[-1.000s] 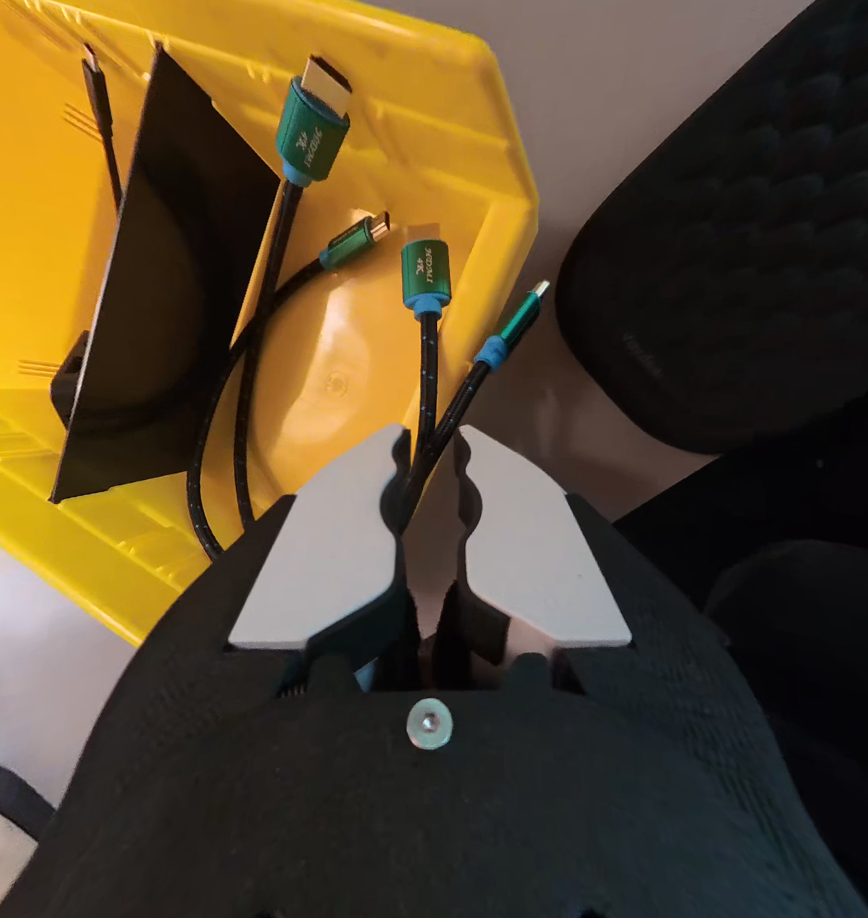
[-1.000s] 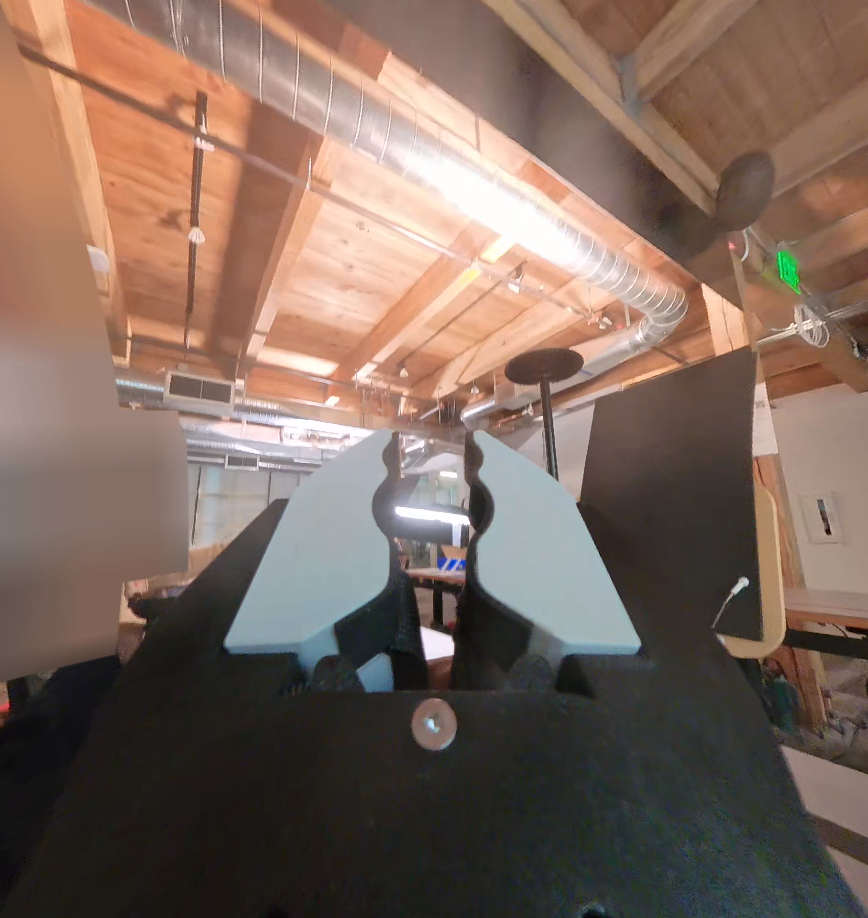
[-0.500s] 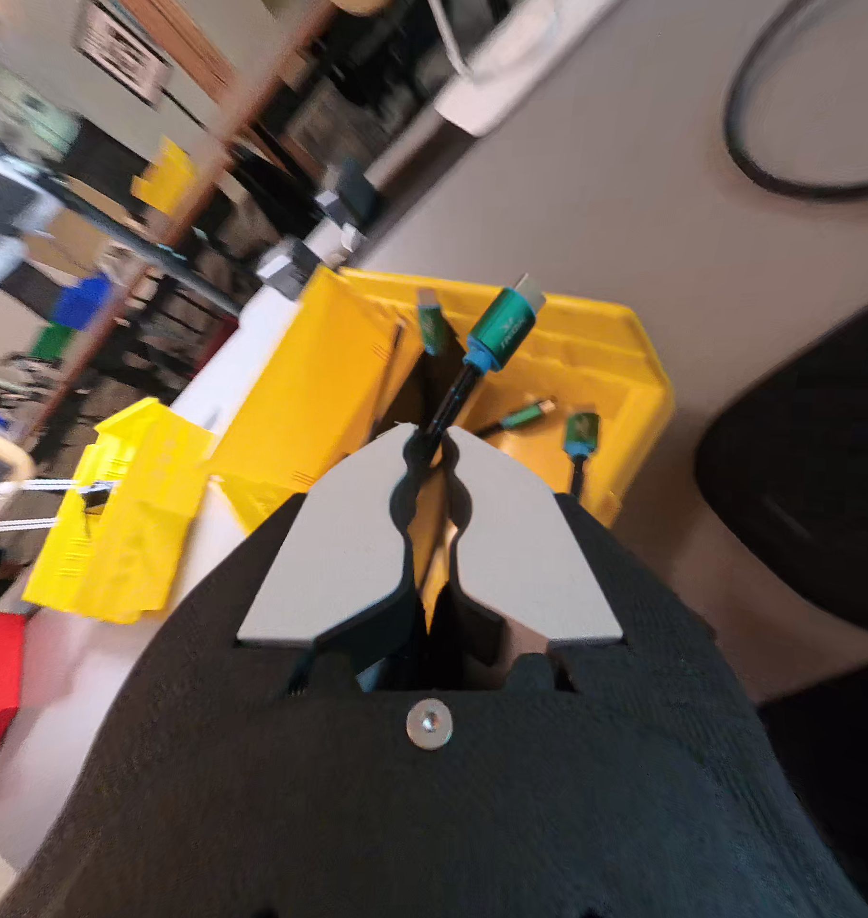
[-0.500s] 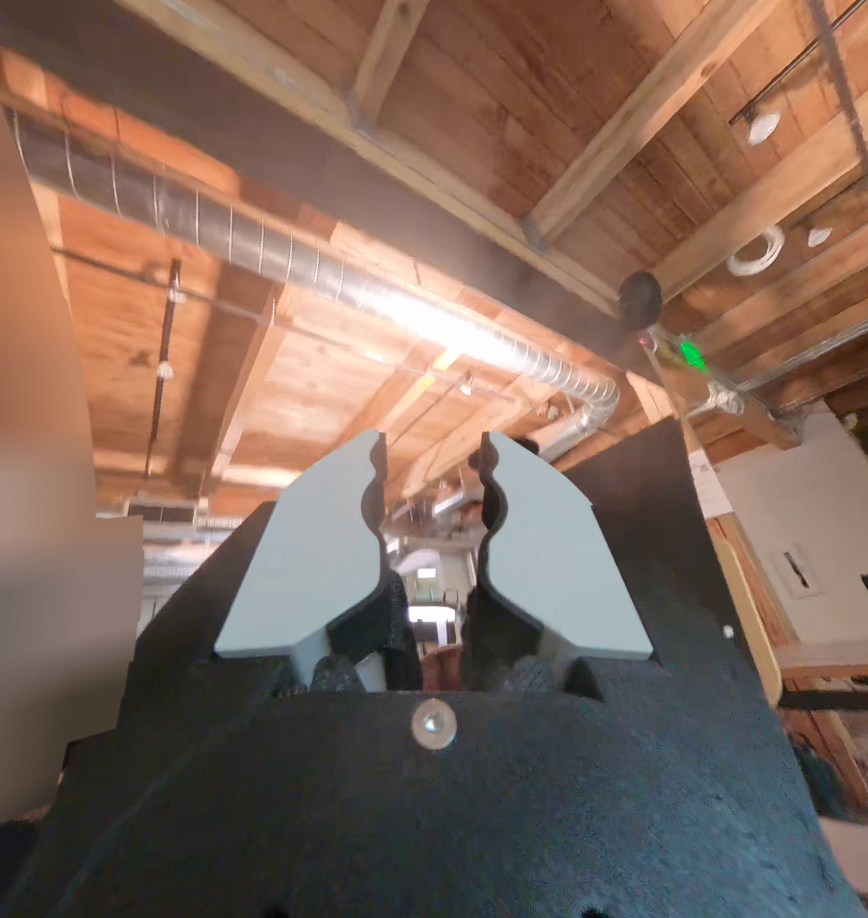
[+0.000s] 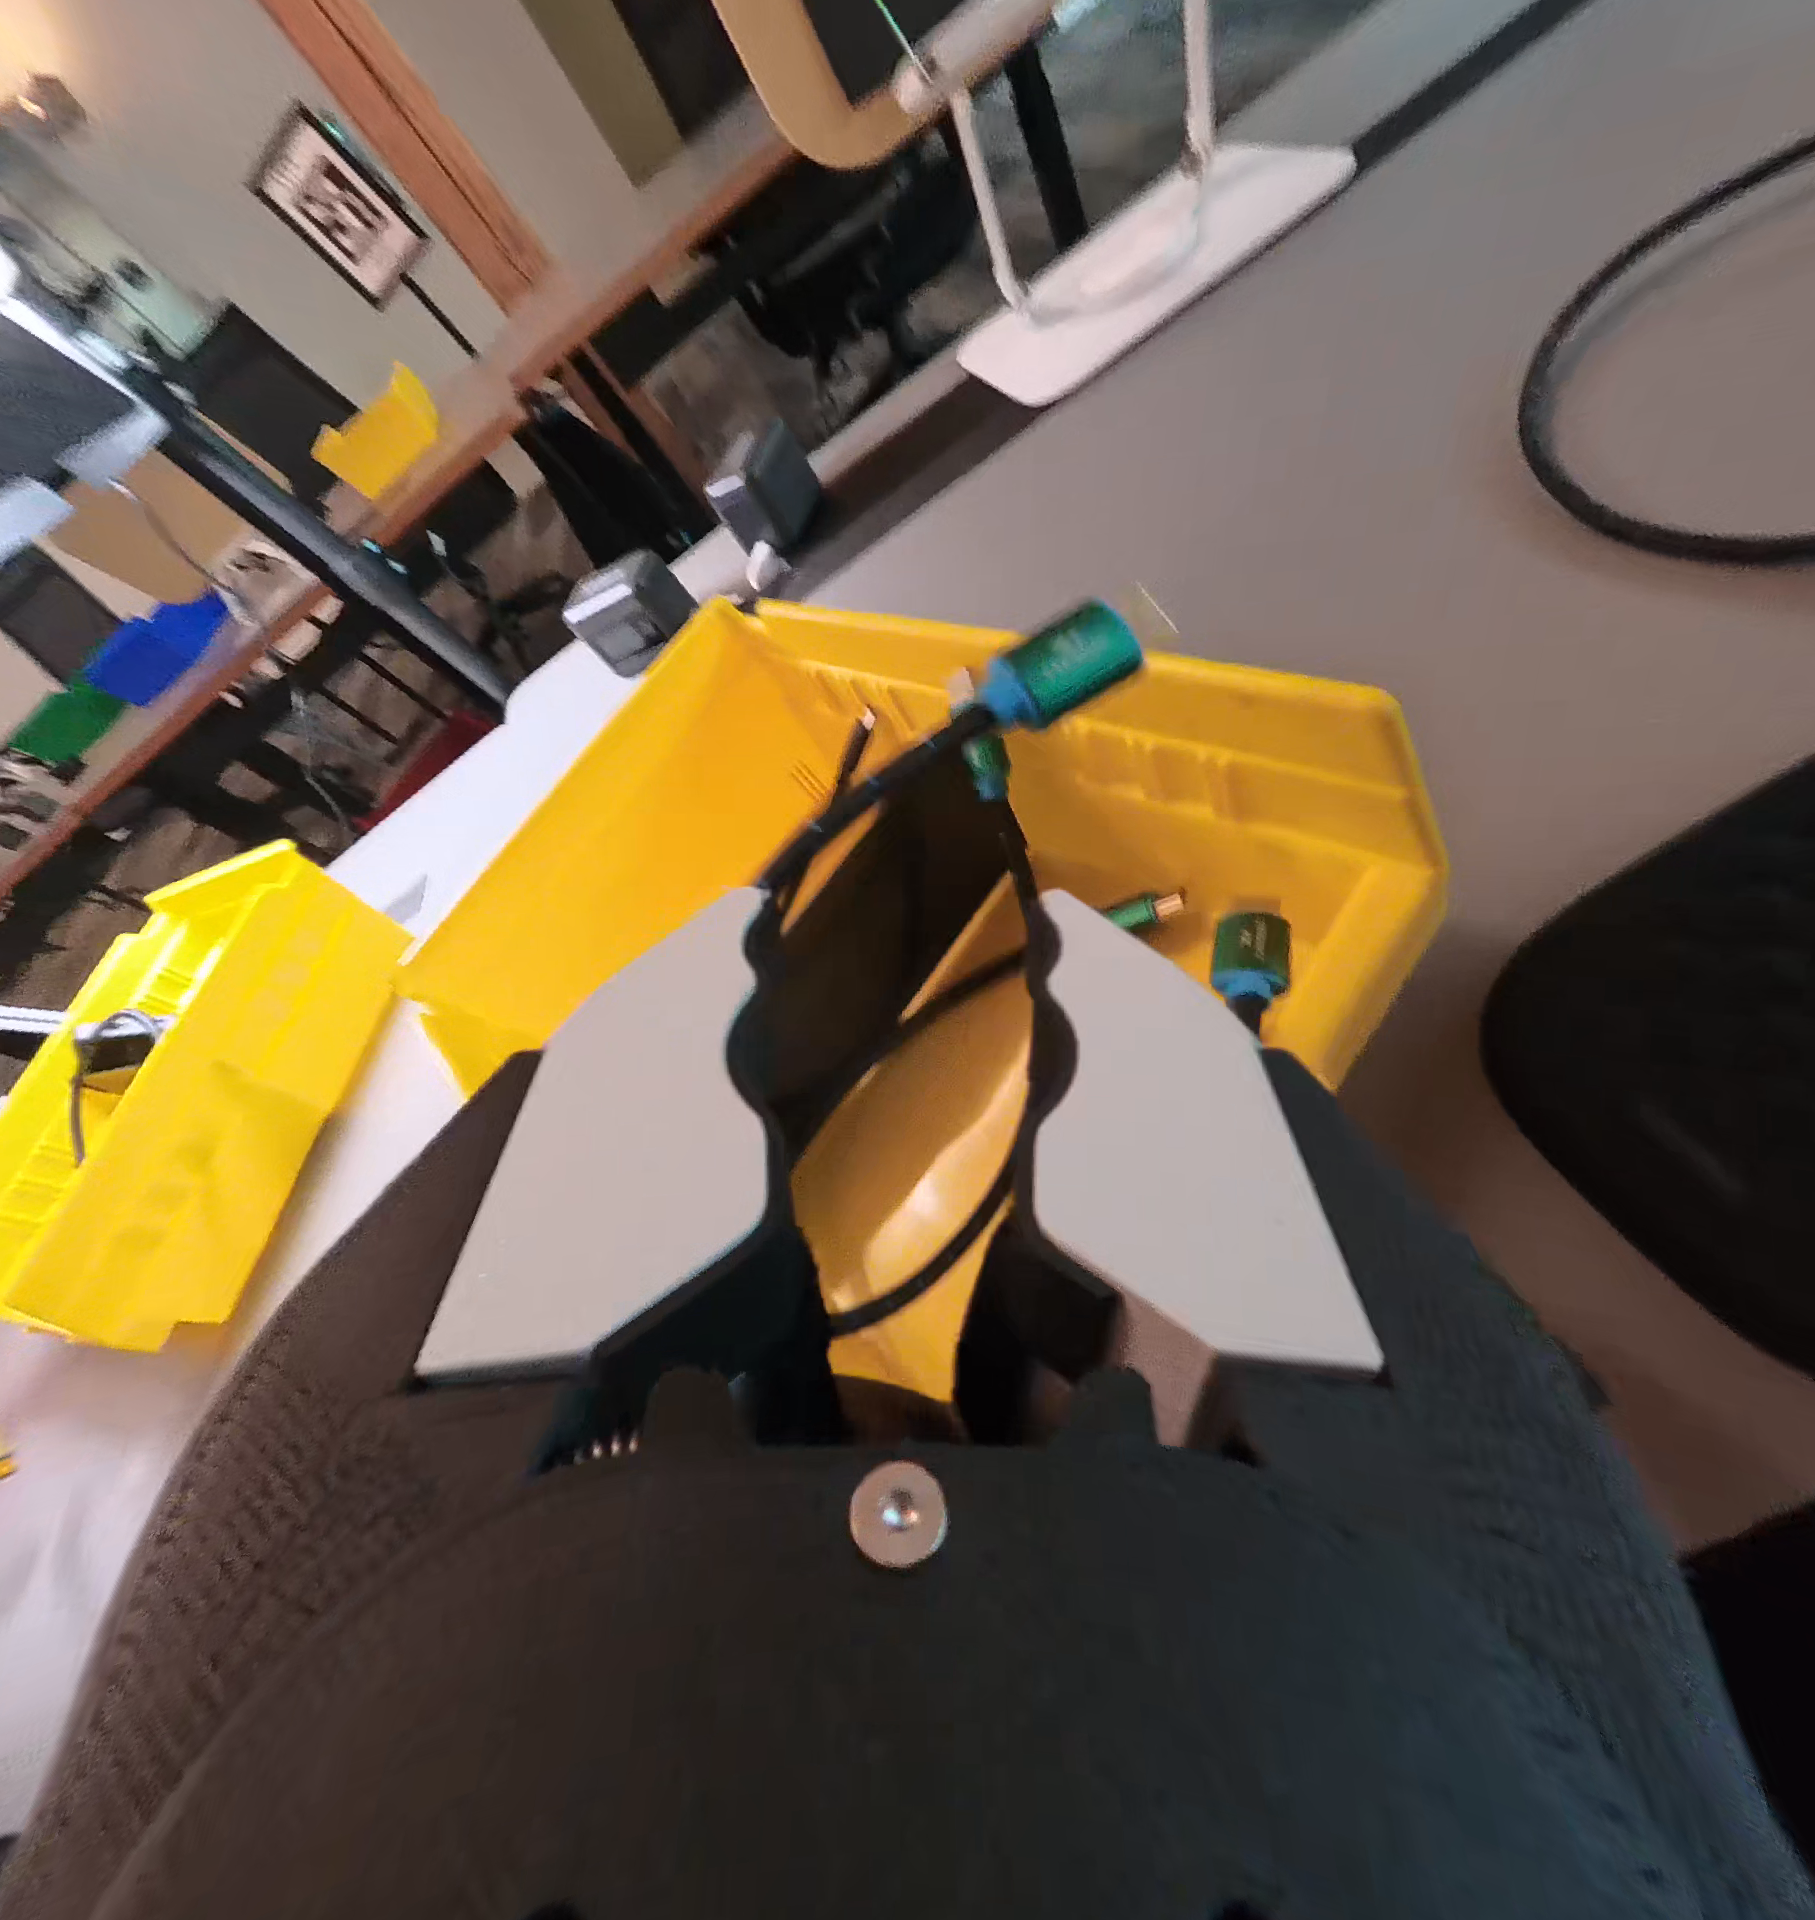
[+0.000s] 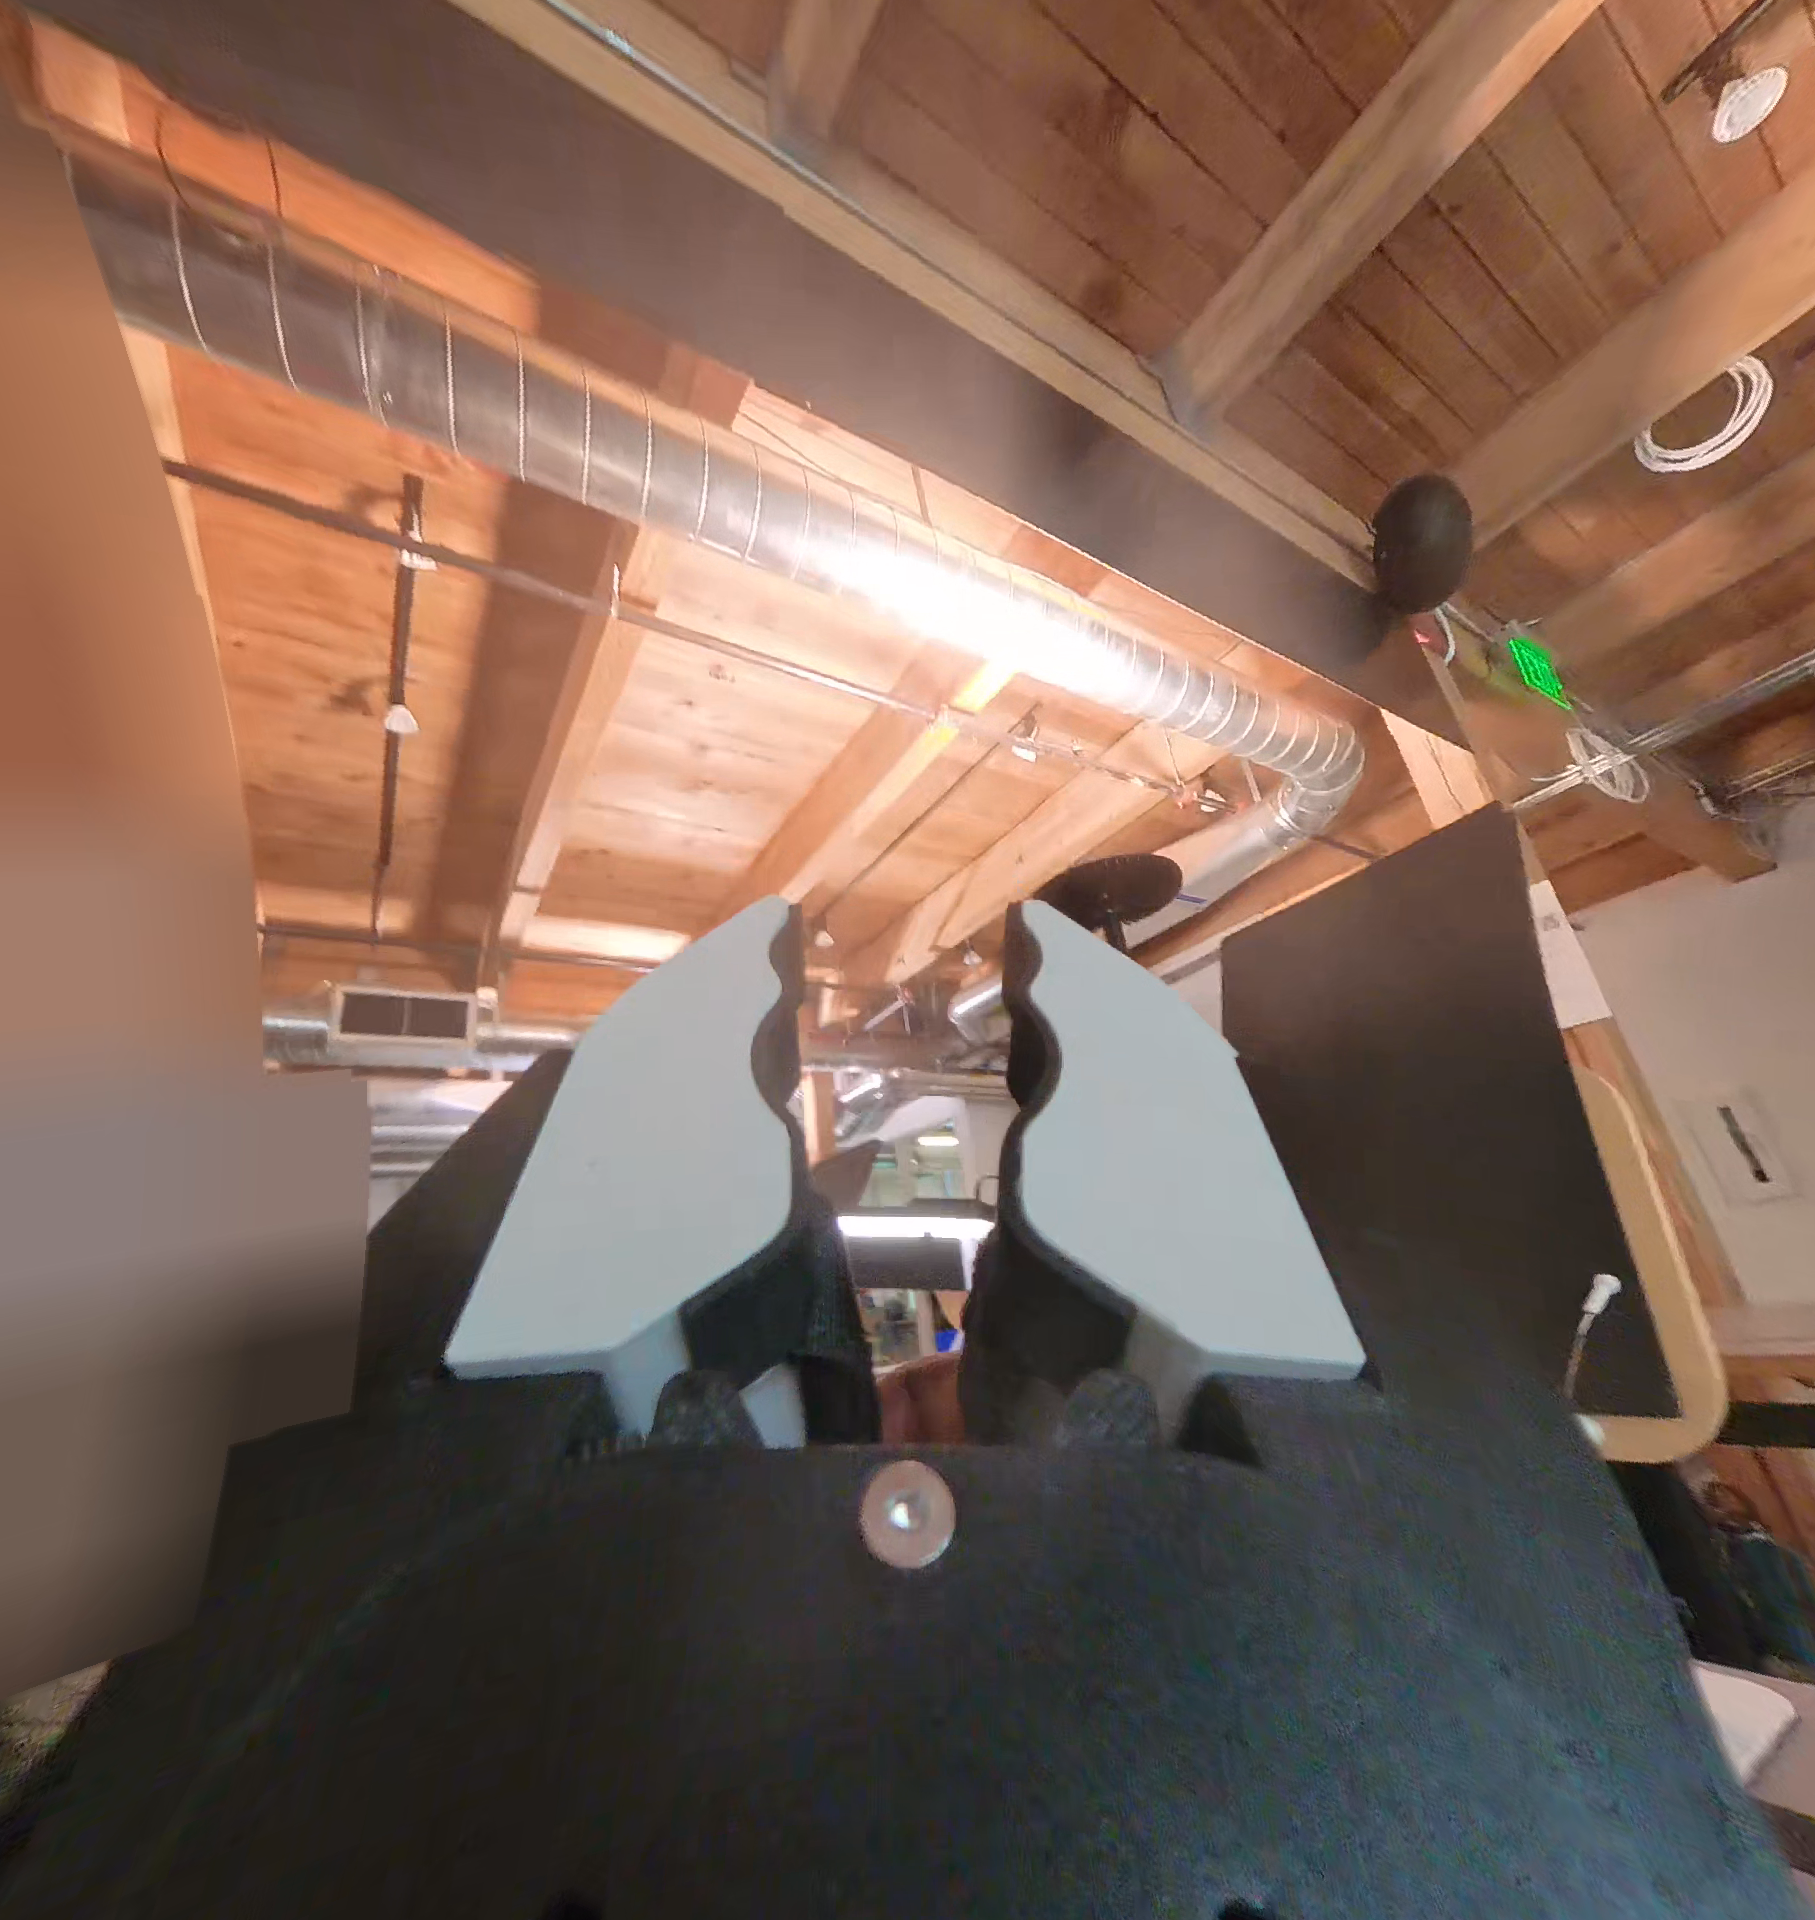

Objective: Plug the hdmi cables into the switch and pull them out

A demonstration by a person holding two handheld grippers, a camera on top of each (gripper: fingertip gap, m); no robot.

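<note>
Left tongs (image 5: 898, 914) gape, gripping nothing; a black braided HDMI cable with green plug (image 5: 1064, 665) droops over the yellow plastic bin (image 5: 1298, 769). Right tongs (image 6: 903, 925) hang open, empty, facing the ceiling. Cable probably snags a finger.

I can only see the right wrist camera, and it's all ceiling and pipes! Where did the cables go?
Observer: The left wrist view shows them inside a big yellow bin.
Operator: Are the left tongs holding one?
Observer: No, the left tongs are open. One green plug sticks up just beyond their tips, over the bin.
Operator: Are there more plugs?
Observer: Yes, a second green plug rests inside the bin, to the right of the tongs.
</note>
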